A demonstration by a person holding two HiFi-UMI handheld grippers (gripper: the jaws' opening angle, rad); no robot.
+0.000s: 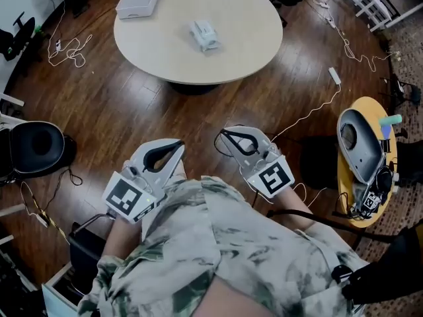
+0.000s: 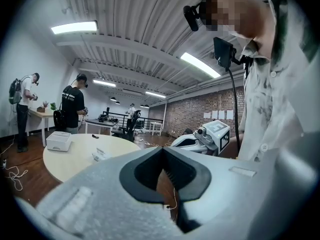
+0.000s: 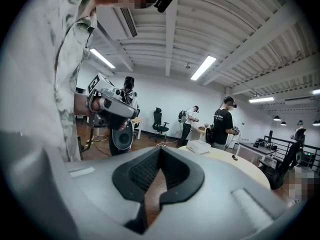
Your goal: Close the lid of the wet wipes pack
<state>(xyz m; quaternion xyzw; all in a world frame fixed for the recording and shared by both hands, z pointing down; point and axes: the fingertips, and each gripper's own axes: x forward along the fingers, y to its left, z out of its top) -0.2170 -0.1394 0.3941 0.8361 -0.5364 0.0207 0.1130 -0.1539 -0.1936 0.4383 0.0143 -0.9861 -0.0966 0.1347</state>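
Note:
The wet wipes pack (image 1: pixel 204 35) is a small white packet lying near the middle of the round cream table (image 1: pixel 244 38), far ahead of both grippers. In the left gripper view the wipes pack (image 2: pixel 100 155) is tiny, and I cannot tell how its lid stands. My left gripper (image 1: pixel 180 142) and right gripper (image 1: pixel 220 135) are held close to my body over the wooden floor. Both are shut with nothing between the jaws. The left gripper's (image 2: pixel 162 149) tips meet, as do the right gripper's (image 3: pixel 160 150).
A white box (image 1: pixel 137 0) lies at the table's far left edge. A black round stool (image 1: pixel 36 147) stands at the left, and a yellow side table (image 1: pixel 353 177) carrying a grey device at the right. Cables (image 1: pixel 310 111) run across the floor. People stand at benches in the background.

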